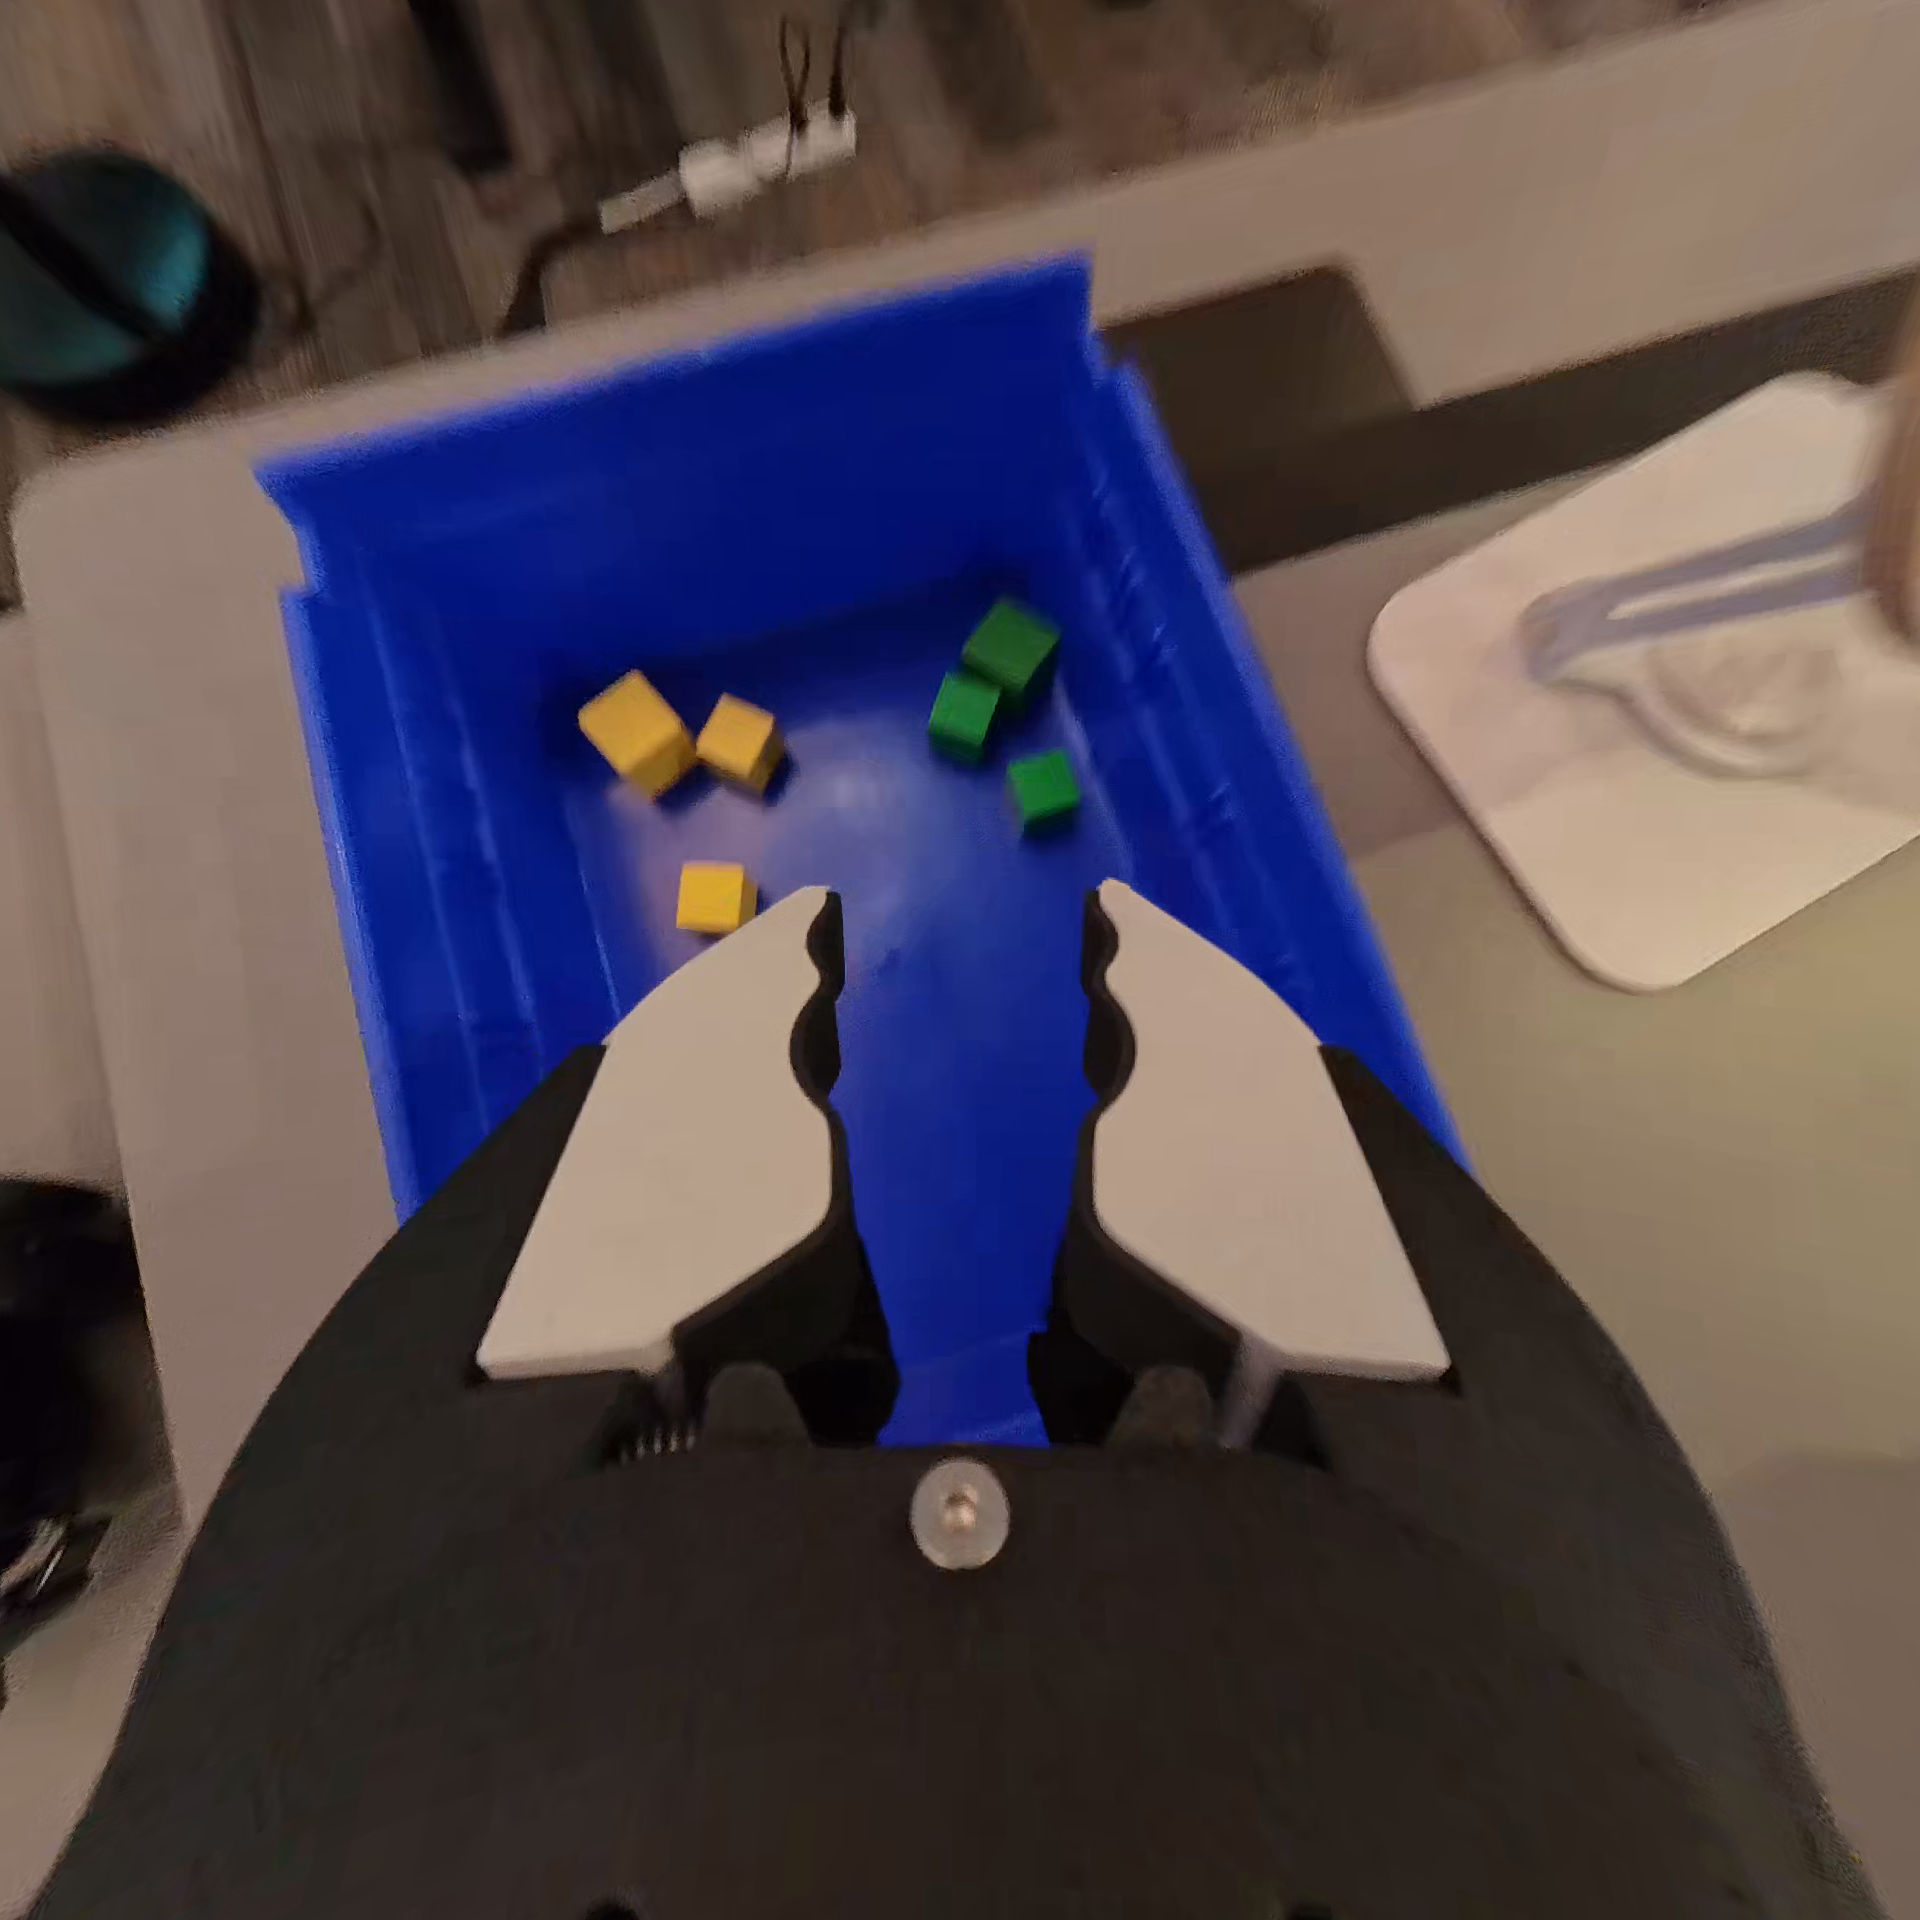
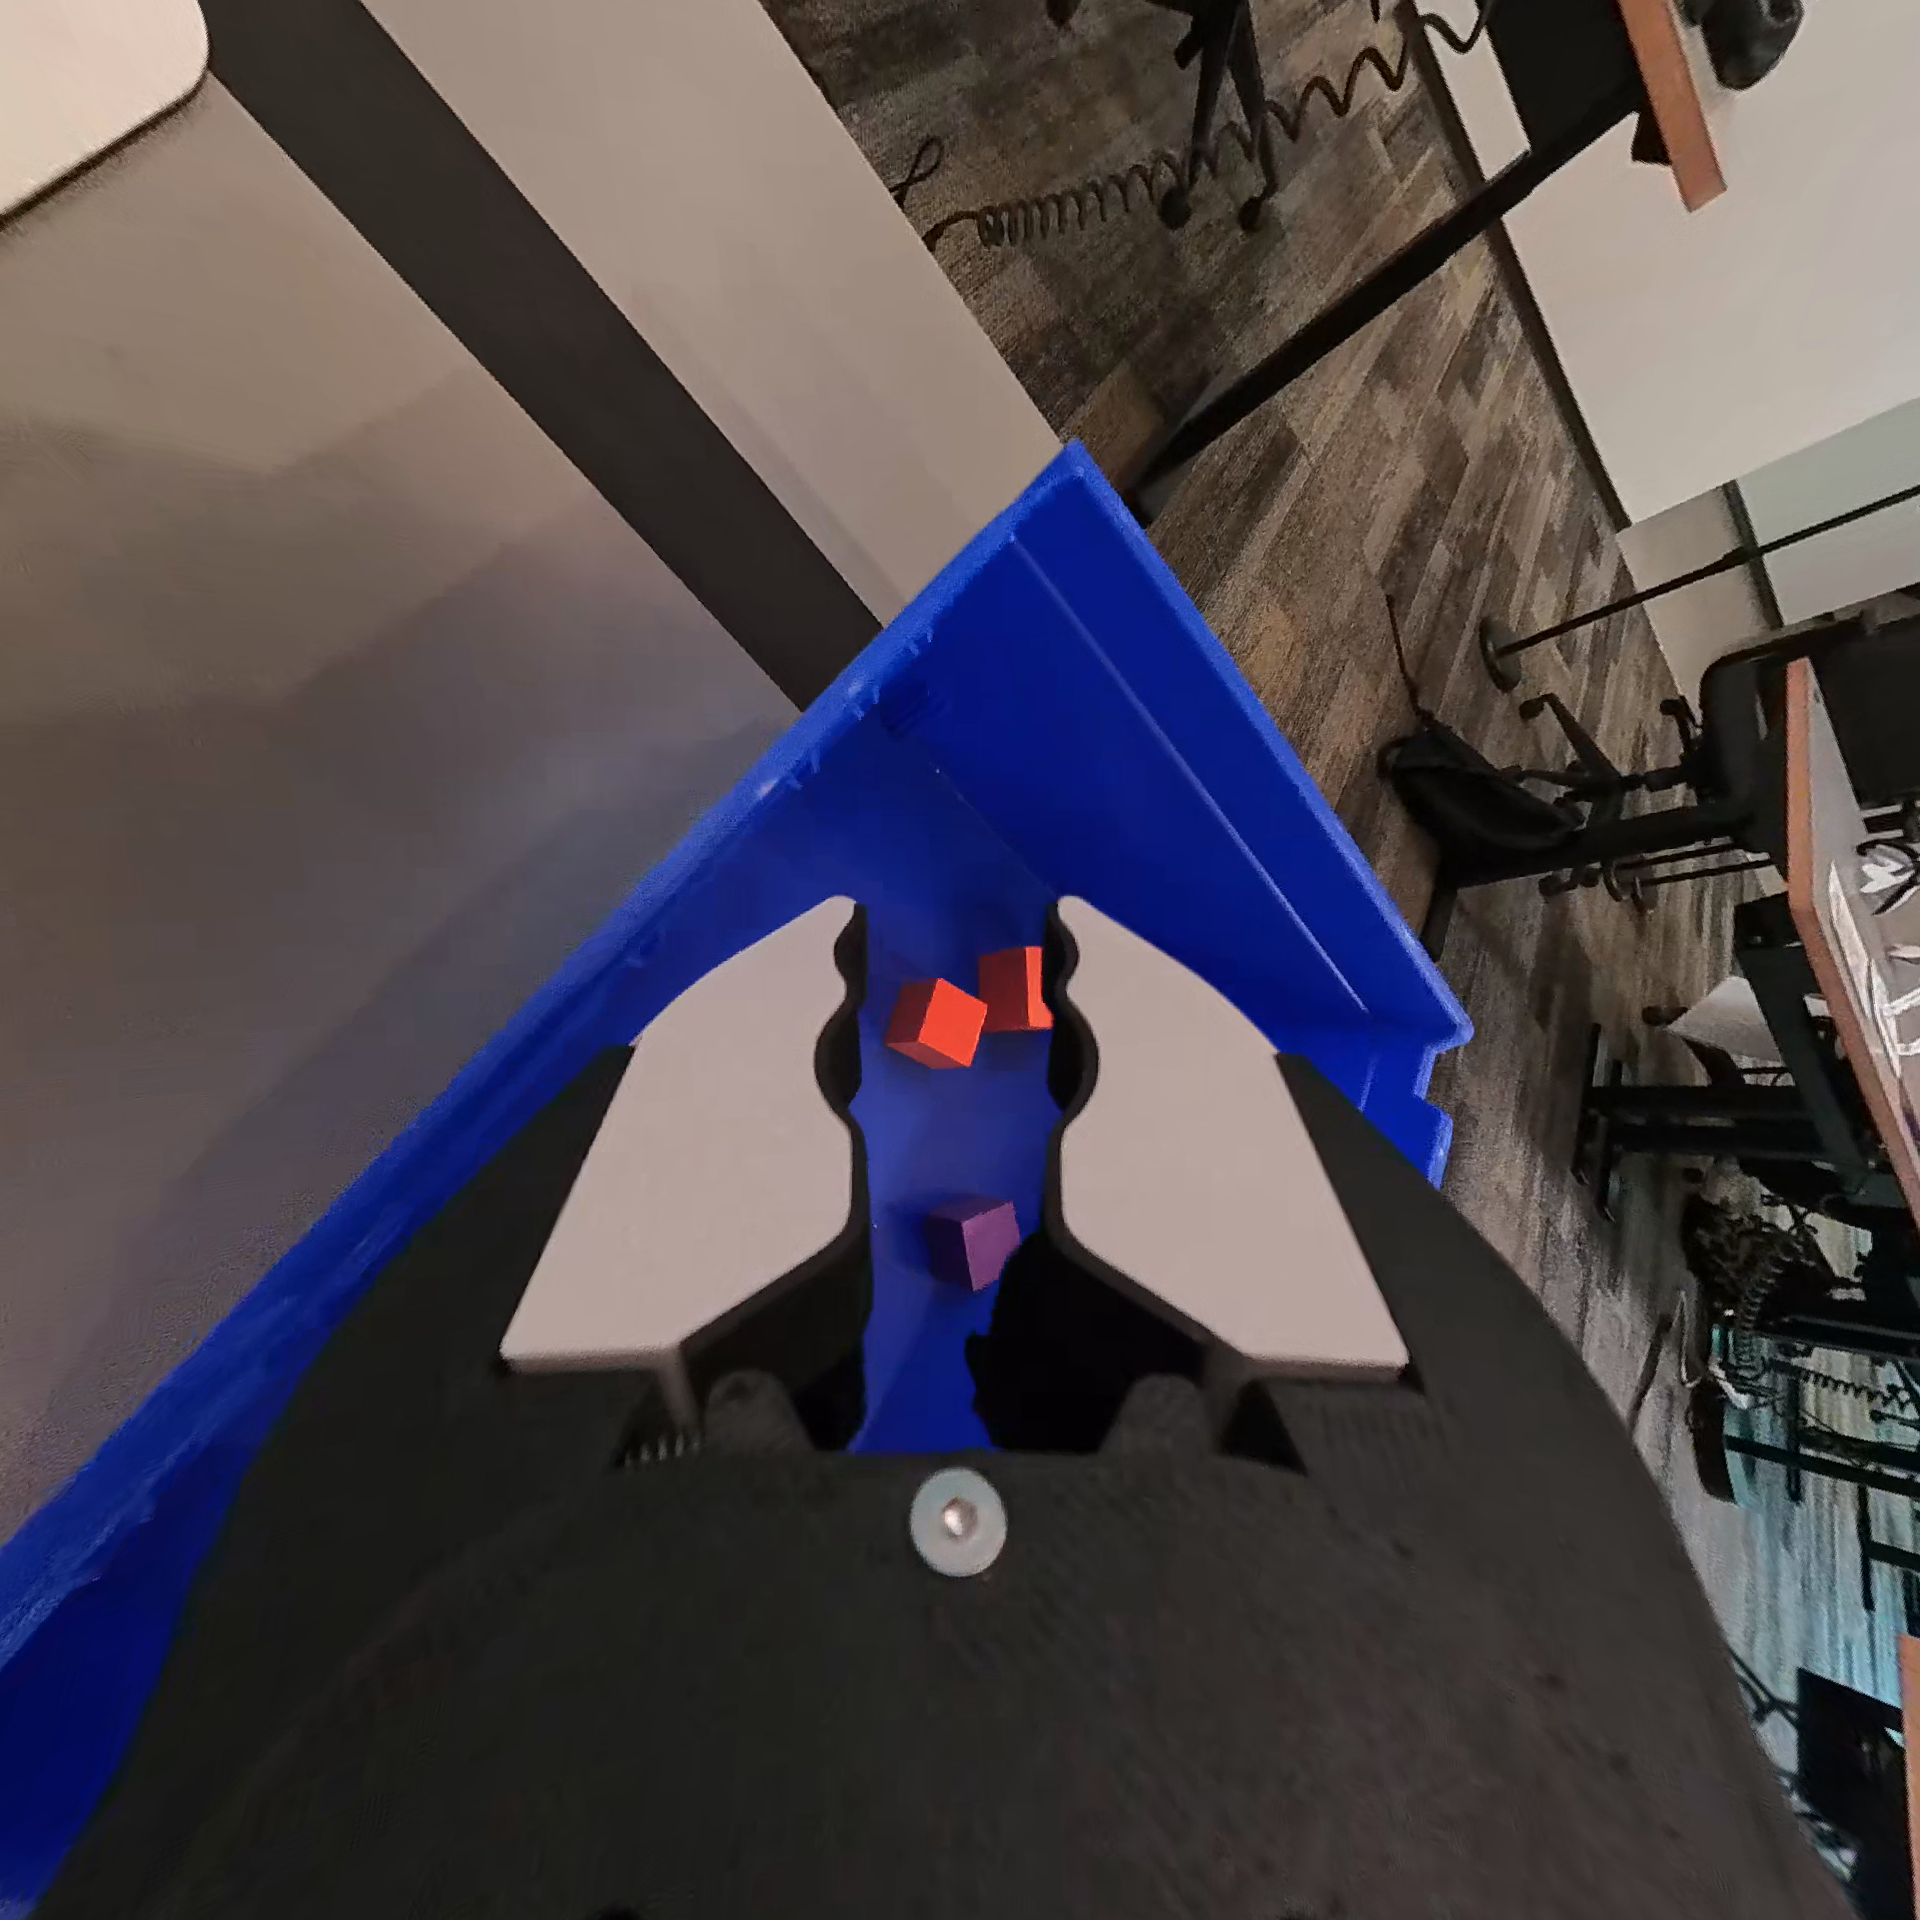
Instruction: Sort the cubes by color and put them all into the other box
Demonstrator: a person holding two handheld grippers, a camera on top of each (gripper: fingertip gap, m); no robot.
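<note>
In the left wrist view, a blue box (image 1: 675,416) holds three yellow cubes (image 1: 636,732) on its left side and three green cubes (image 1: 1008,644) on its right side. My left gripper (image 1: 964,894) hovers over the box's near part, open, with nothing between its pads. One yellow cube (image 1: 715,896) lies just left of the left fingertip. In the right wrist view, my right gripper (image 2: 954,914) is open above a second blue box (image 2: 1143,748). Two red cubes (image 2: 935,1023) and a purple cube (image 2: 975,1242) lie on that box's floor, showing between the fingers, which do not press on them.
A white square pad (image 1: 1662,675) with a clear object on it lies on the table right of the first box. A dark teal object (image 1: 94,270) sits beyond the table's far edge. The second box stands at the table's edge, with floor, a coiled cable (image 2: 1143,197) and chairs beyond it.
</note>
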